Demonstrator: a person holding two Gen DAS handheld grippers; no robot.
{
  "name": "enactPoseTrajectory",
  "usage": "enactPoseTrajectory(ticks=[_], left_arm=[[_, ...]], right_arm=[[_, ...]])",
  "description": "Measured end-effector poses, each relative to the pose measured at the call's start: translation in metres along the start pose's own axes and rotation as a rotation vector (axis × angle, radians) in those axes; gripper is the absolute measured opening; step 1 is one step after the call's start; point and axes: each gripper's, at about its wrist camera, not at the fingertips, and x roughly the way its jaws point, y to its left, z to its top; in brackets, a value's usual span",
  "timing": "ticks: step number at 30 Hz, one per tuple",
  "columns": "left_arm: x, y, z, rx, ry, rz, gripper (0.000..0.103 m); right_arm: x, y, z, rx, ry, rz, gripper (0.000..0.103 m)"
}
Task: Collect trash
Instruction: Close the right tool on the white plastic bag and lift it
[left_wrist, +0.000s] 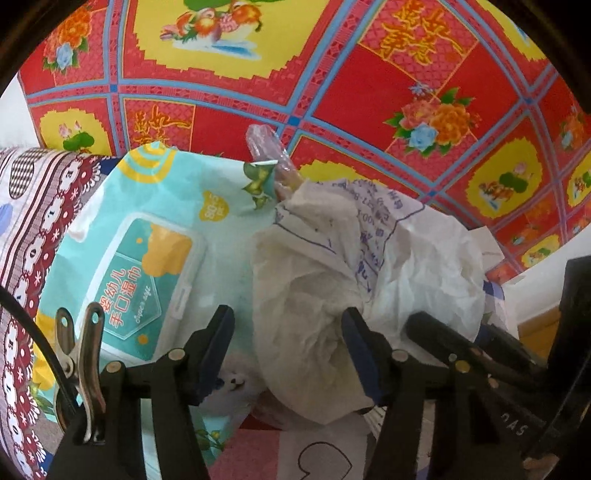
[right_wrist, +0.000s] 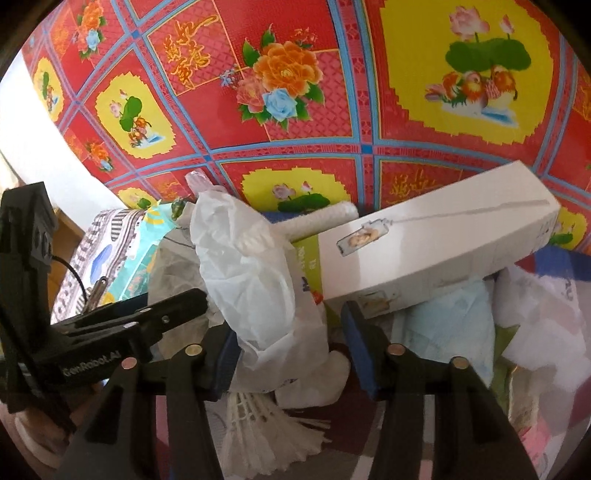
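The left claw stands parted around a crumpled white plastic bag, its pads not visibly pressing; the right claw straddles the same bag, also unclenched. Outward lie a wet-wipes pack and a long white box (perched on the heap). Thin film may slip or tear if pinched off-centre.

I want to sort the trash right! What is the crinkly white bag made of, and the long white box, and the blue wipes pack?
Crinkly white bag: looks like thin plastic film, half see-through and full of creases. Long white box: probably cardboard, with flat sides, sharp folded edges and a smooth matte surface. Wipes pack: soft printed plastic wrap with a faint sheen, and a stiffer, clear plastic flip lid.
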Motion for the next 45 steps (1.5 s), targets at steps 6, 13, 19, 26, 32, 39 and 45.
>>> enactPoseTrajectory(ticks=[6, 13, 19, 26, 32, 39, 45], left_arm=[[-0.004, -0.002, -0.01, -0.019, -0.006, -0.044, 0.038], [-0.03, 0.001, -0.013, 0.019, -0.03, -0.046, 0.029], [-0.059, 0.002, -0.017, 0.064, -0.069, -0.047, 0.029], [-0.087, -0.003, -0.021, 0.1, -0.088, -0.062, 0.029], [-0.099, -0.003, -0.031, 0.136, -0.073, -0.072, 0.029], [-0.107, -0.014, -0.048, 0.199, -0.065, -0.075, 0.028], [-0.117, -0.023, -0.064, 0.263, -0.064, -0.084, 0.028]], right_arm=[[-0.01, 0.017, -0.004, -0.039, -0.026, 0.003, 0.026], [-0.031, 0.033, -0.006, -0.048, -0.068, 0.037, 0.022], [-0.046, 0.045, -0.011, -0.057, -0.105, 0.034, 0.022], [-0.065, 0.05, -0.022, -0.037, -0.133, 0.039, 0.022], [-0.078, 0.053, -0.038, -0.02, -0.144, 0.029, 0.022], [-0.096, 0.054, -0.058, 0.021, -0.163, 0.021, 0.022], [-0.112, 0.053, -0.078, 0.061, -0.183, -0.001, 0.022]])
